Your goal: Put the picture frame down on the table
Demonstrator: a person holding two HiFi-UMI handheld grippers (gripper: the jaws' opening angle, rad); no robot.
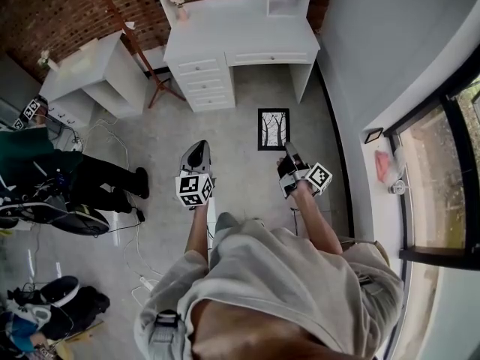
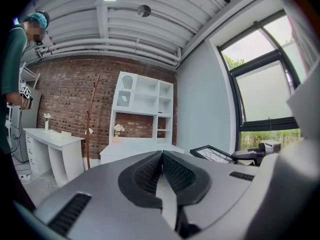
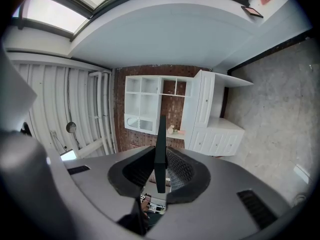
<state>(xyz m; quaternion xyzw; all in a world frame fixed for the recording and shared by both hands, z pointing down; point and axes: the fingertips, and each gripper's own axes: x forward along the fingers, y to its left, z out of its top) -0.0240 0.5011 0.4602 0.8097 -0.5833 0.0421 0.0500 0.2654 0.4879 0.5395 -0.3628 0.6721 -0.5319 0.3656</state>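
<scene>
- The right gripper (image 3: 160, 151) clamps the picture frame (image 3: 160, 129) edge-on, its jaws narrow around it.
- The left gripper (image 2: 161, 155) is closed and empty.
- The frame hangs in mid-air, well short of the white table (image 1: 247, 32); the carry and the set-down are not yet done.

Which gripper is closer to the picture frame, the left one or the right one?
Right. The right gripper holds the picture frame by its edge; the left gripper is apart, beside it.

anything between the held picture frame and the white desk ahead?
No. In the head view, only bare grey floor lies between the picture frame, clamped in the right claw, and the white desk.
</scene>
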